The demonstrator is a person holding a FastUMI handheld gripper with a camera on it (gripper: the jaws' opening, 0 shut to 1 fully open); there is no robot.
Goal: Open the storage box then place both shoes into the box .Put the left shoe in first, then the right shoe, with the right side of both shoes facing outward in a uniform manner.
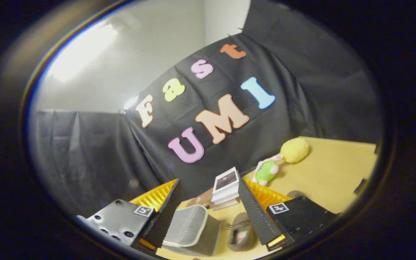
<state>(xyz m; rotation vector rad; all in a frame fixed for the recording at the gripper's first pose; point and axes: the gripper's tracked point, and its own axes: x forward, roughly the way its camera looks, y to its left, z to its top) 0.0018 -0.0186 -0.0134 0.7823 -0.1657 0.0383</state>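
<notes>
My gripper (208, 187) is open and held high above the table, tilted, with nothing between its fingers. Down between the fingers lies a grey storage box (190, 231) with a pale ribbed lid that looks closed. Just right of the box, close to the right finger, a brown shoe (242, 233) rests on the tan table (330, 173) with its opening up. A dark rounded shape (294, 194) past the right finger may be a second shoe; I cannot tell.
A stack of books (226, 187) stands beyond the fingers near the back wall. A green and pink plush toy (267, 171) and a yellow fluffy ball (294, 150) lie further right on the table.
</notes>
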